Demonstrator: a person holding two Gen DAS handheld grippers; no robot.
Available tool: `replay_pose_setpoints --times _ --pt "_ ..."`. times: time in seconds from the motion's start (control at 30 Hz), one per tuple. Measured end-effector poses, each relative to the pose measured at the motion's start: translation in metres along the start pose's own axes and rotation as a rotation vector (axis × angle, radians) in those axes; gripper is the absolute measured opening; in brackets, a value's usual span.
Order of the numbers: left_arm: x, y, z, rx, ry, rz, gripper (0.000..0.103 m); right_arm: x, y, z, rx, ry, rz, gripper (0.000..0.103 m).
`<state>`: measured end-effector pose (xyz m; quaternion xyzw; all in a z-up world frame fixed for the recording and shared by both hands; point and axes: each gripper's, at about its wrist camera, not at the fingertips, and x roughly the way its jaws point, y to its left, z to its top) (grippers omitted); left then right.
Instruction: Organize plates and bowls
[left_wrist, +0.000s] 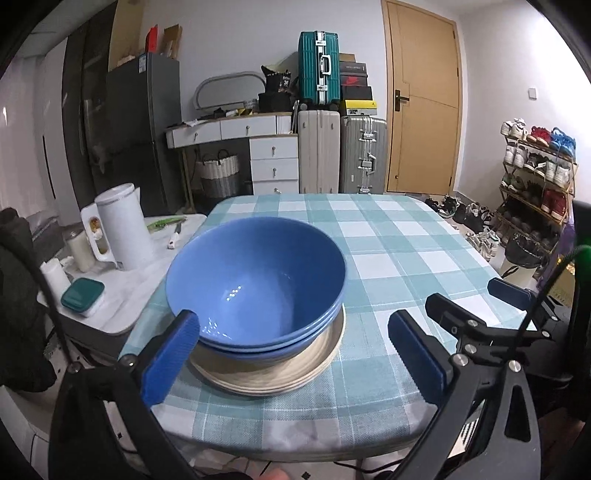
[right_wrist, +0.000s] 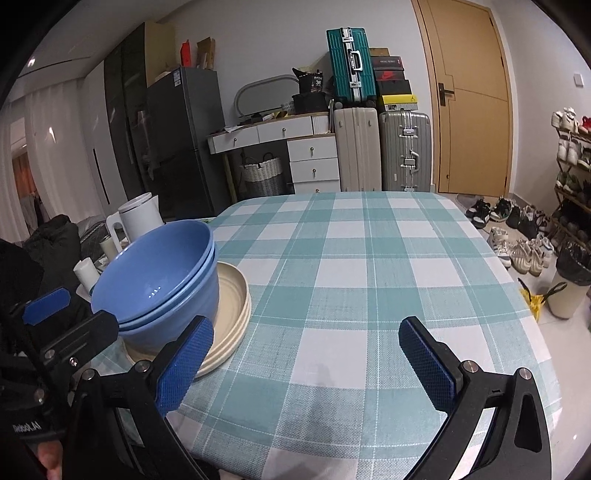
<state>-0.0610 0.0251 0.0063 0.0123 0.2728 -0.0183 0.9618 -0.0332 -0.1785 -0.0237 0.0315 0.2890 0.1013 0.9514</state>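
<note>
The desk, covered in a teal-and-white checked cloth, filled the middle of both views. At about 8 o'clock in the right wrist view, near the desk's edge, sat the stacked cream plates, and nested on them the blue bowls, the top one showing its glossy inside. In the left wrist view that stack lay dead centre, the plates under the bowls. The left hand-held gripper stood spread wide at 6 o'clock, its left pad touching or just beside the bowl rim, holding nothing. The right hand-held gripper was likewise spread wide over bare cloth.
</note>
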Motion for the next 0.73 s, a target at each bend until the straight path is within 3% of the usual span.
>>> replay_pose_setpoints --times 0.73 --pt "-0.0007 -0.0020 -0.0017 0.009 -0.017 0.023 0.103 -0.0012 0.0002 -0.0002 -0.002 -0.003 -0.008 0.102"
